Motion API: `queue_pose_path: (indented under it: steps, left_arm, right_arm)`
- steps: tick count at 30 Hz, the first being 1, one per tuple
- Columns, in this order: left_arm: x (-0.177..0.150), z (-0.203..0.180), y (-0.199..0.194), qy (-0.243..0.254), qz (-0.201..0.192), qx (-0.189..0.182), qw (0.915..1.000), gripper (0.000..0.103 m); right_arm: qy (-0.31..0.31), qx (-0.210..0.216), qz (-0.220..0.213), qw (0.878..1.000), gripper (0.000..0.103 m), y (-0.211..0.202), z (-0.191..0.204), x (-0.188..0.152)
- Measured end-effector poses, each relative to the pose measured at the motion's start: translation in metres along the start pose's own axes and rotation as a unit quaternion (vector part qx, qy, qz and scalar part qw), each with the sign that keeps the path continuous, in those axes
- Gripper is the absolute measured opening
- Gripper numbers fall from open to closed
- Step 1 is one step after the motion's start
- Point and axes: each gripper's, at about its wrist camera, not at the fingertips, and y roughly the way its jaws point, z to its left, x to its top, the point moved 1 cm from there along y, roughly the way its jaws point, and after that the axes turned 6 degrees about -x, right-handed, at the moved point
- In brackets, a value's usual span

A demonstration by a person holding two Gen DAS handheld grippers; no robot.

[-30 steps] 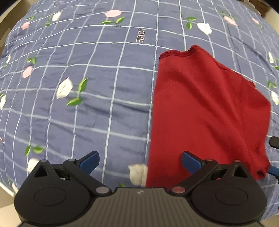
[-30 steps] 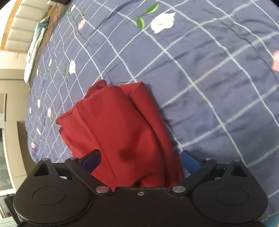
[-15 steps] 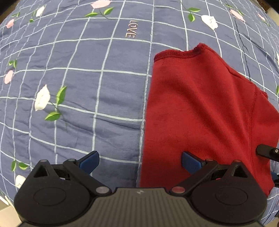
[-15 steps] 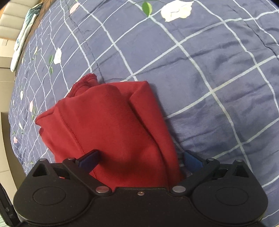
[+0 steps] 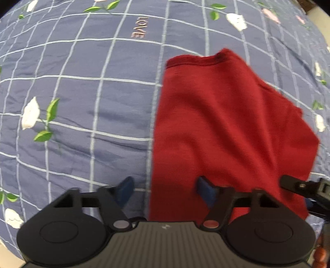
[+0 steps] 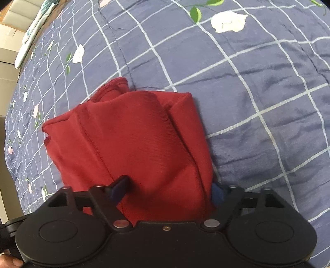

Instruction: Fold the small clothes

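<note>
Blue-grey quilted bedspread (image 5: 86, 86) fills both views: white grid lines, white and pink flowers with green leaves, the word "LOVE" stitched in pink at the far middle of the left wrist view. Beyond the bed's far left edge in the right wrist view, a pale padded headboard or wall panel (image 6: 12, 12) and a light folded cloth (image 6: 31, 35) along the bed's rim.

Red knit garment (image 5: 222, 127) lies on the bedspread, partly folded. In the left wrist view it sits right of centre, its straight left edge running near to far, a ribbed hem along its far edge, its right side slanting off towards the near right. In the right wrist view (image 6: 132, 148) the same garment shows doubled layers, a stitched seam running down its middle, and a ribbed corner poking out at the far left.

Left gripper (image 5: 165, 188): jaws wide open, holding nothing. Its left blue fingertip (image 5: 125, 188) is over bare bedspread, its right one over the red fabric, so the garment's left edge passes between them.

Right gripper (image 6: 168, 190): jaws spread wide, with the garment's near end bunched between them; the right blue fingertip (image 6: 217, 193) is half hidden behind the cloth's fold. No pinch on the fabric is visible. Part of this gripper shows at the near right edge of the left wrist view (image 5: 305, 189), against the garment's near right corner.
</note>
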Motion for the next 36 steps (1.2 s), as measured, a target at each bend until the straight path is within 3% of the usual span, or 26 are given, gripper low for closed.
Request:
queue_pose_path:
  steps: [4,6,8,11,17,25,30,36]
  left_arm:
    - [0.0,-0.009,-0.008,0.007,-0.003,-0.003,1.0,0.042]
    - [-0.002,-0.015,-0.014,0.019,-0.007,-0.003,0.9998,0.027]
    - [-0.005,-0.023,-0.022,0.037,-0.016,-0.005,0.9992,0.022]
    - [-0.01,-0.034,-0.036,0.062,-0.029,0.002,0.9977,0.019]
    - [-0.017,-0.033,-0.075,0.089,-0.068,-0.016,0.9936,0.018]
    - [-0.015,0.009,-0.134,0.092,-0.131,0.002,0.9871,0.018]
    - [-0.018,0.056,-0.15,0.066,-0.15,0.019,0.9863,0.018]
    - [-0.027,0.108,-0.14,0.039,-0.129,0.031,0.9904,0.018]
  right_arm:
    - [-0.015,-0.005,-0.011,1.0,0.054,-0.008,0.009,-0.003]
    - [-0.029,-0.008,-0.019,0.999,0.043,-0.015,0.011,-0.006]
    - [-0.043,-0.006,-0.028,0.999,0.033,-0.023,0.016,-0.009]
    - [-0.06,-0.001,-0.044,0.997,0.027,-0.036,0.025,-0.016]
    - [-0.112,0.024,-0.084,0.99,0.024,-0.065,0.058,-0.039]
    - [-0.163,0.063,-0.112,0.978,0.024,-0.071,0.128,-0.064]
    - [-0.169,0.081,-0.101,0.977,0.024,-0.057,0.166,-0.075]
    - [-0.165,0.068,-0.06,0.982,0.025,-0.027,0.194,-0.099]
